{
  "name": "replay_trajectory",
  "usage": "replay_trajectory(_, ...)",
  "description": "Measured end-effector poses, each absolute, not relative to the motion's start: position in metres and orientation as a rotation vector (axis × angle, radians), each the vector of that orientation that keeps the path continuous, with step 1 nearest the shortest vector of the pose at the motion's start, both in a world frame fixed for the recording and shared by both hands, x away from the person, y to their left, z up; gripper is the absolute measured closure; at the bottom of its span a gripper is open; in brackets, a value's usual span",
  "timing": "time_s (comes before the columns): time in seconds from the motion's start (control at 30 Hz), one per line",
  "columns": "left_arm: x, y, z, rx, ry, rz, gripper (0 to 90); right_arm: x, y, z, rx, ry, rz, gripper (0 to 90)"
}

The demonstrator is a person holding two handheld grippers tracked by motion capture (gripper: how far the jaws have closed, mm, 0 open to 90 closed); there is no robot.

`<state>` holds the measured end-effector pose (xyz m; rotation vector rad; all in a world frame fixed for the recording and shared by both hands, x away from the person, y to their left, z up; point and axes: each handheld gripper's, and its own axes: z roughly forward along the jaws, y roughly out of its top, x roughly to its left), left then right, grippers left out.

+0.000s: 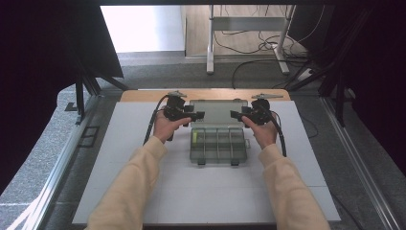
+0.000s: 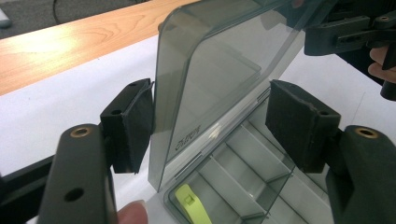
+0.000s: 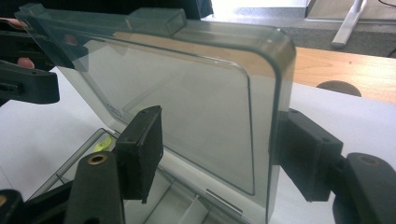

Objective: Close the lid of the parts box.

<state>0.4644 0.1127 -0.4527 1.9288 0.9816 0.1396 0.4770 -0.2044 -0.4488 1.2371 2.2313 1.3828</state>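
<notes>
A smoky clear organiser box (image 1: 218,146) lies open on the white table top, its lid (image 1: 218,112) standing upright at the back. A yellow-green piece (image 1: 195,138) sits in the box's left compartment (image 2: 191,203). My left gripper (image 1: 198,115) straddles the lid's left edge (image 2: 161,93): one pad sits against the lid's outer face and the other stands well apart, so the jaws are open (image 2: 212,123). My right gripper (image 1: 235,115) straddles the lid's right edge (image 3: 280,116) the same way: its outer pad is at the rim, its inner pad is apart, and it is open (image 3: 222,154).
The white mat (image 1: 143,182) covers a wooden table whose bare strip (image 1: 143,95) shows at the back. A desk frame (image 1: 210,43) and cables (image 1: 258,62) stand on the floor beyond. Dark curtains hang at both sides.
</notes>
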Motion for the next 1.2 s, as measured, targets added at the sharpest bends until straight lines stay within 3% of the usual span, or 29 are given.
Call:
replay_trajectory(0.6, 0.451, 0.155, -0.463, 1.939, 0.982, 0.19, 36.4, 0.473, -0.205, -0.448, 1.228, 2.228, 1.384, 36.0)
replay_trajectory(0.77, 0.452, 0.16, -0.461, 1.906, 1.029, 0.229, 47.7, 0.473, -0.205, -0.448, 1.223, 2.232, 1.382, 36.1)
replay_trajectory(1.03, 0.456, 0.151, -0.457, 1.807, 1.128, 0.27, 76.7, 0.473, -0.205, -0.448, 1.221, 2.233, 1.384, 36.2)
replay_trajectory(1.2, 0.459, 0.148, -0.456, 1.785, 1.135, 0.242, 86.3, 0.473, -0.206, -0.448, 1.22, 2.234, 1.385, 36.2)
